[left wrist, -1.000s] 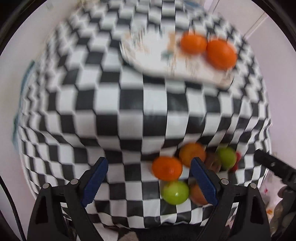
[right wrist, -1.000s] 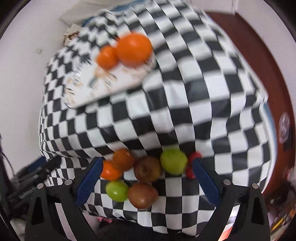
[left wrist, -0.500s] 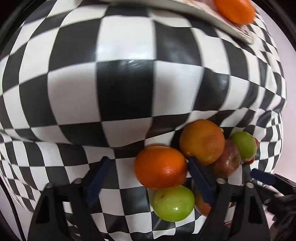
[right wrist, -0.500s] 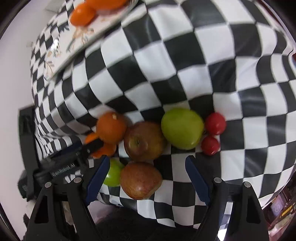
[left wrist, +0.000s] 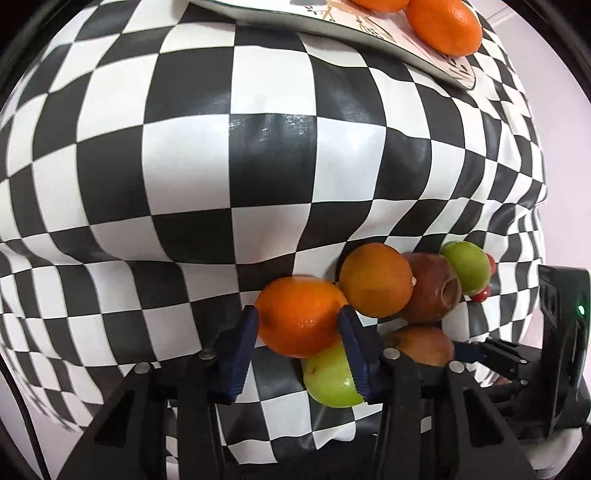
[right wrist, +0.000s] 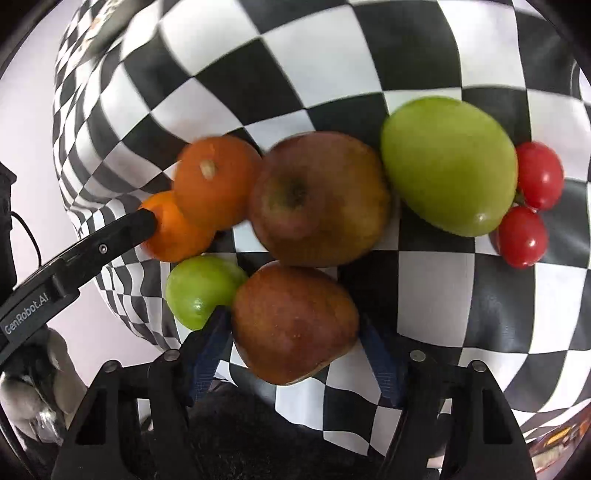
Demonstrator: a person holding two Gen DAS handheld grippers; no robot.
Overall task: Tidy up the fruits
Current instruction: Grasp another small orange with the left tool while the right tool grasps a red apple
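Fruit lies piled on a checkered cloth (left wrist: pixel 266 155). My left gripper (left wrist: pixel 299 325) points down with its jaws closing. Both blue pads press the sides of an orange (left wrist: pixel 299 317). Its black finger (right wrist: pixel 122 232) shows against that orange (right wrist: pixel 173 229) in the right wrist view. My right gripper (right wrist: pixel 295 328) is also closing, and its pads meet the sides of a red apple (right wrist: pixel 295 321). A second orange (right wrist: pixel 216 181), a brownish apple (right wrist: pixel 317 199), a small green fruit (right wrist: pixel 199 288), a large green fruit (right wrist: pixel 448 166) and two tomatoes (right wrist: pixel 539 175) lie around them.
A patterned plate (left wrist: pixel 369 33) at the far edge of the cloth holds two oranges (left wrist: pixel 443 22). The cloth drops off at the table's near edge just below the pile. A black device with a green light (left wrist: pixel 565 317) shows at the right.
Both grippers have come down close onto the fruit pile and their jaws have narrowed. The left now pinches the orange. The right now brackets the red apple.
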